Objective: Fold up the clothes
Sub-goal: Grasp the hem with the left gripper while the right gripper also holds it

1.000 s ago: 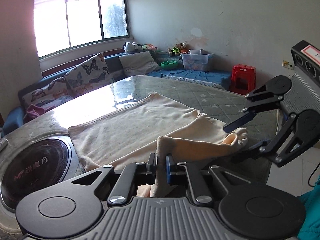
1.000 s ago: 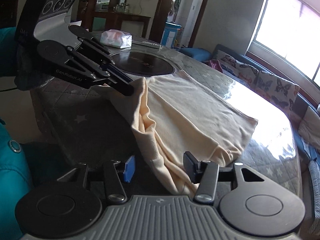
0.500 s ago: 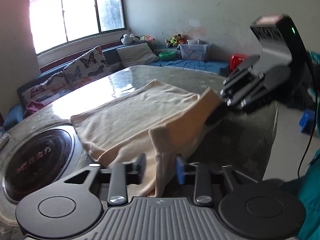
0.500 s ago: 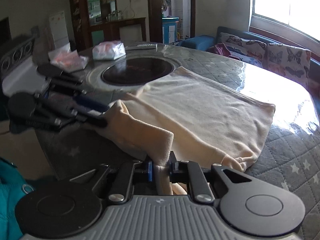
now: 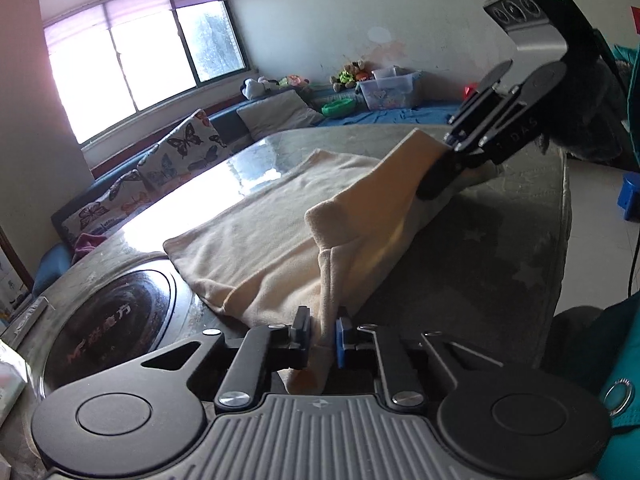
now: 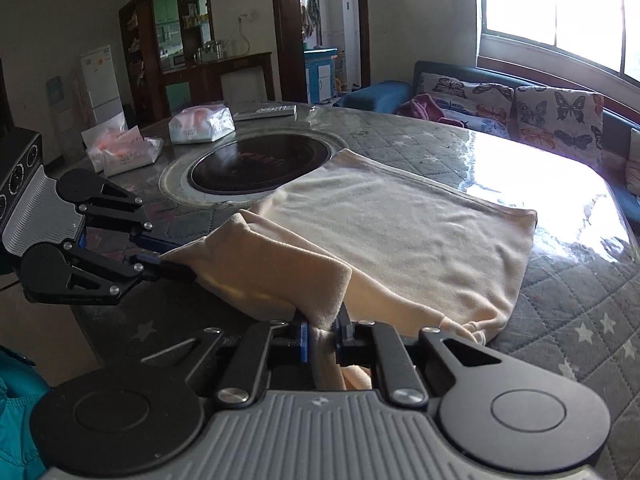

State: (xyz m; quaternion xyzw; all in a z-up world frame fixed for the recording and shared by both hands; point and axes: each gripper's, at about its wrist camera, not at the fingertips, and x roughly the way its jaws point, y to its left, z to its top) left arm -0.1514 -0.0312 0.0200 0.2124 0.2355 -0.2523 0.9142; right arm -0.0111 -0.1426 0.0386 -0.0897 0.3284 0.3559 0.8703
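Note:
A cream garment (image 5: 280, 208) lies on the round quilted table (image 5: 500, 240); it also shows in the right wrist view (image 6: 400, 232). My left gripper (image 5: 322, 336) is shut on the garment's near edge at one end and lifts it. My right gripper (image 6: 322, 336) is shut on the same edge at the other end. Each gripper shows in the other's view: the right one (image 5: 436, 180) at the upper right, the left one (image 6: 176, 268) at the left. The held edge hangs raised between them, above the table's near rim.
A black round hotplate (image 6: 260, 166) is set in the table beside the garment. Tissue packs (image 6: 200, 124) lie beyond it. A sofa with butterfly cushions (image 6: 520, 108) runs under the window. A teal jacket (image 5: 616, 380) is at the near right.
My right gripper closed on the garment's edge and rose. My left gripper's jaws widened half a second ago, then closed on the fold again. The near edge is now lifted between both grippers.

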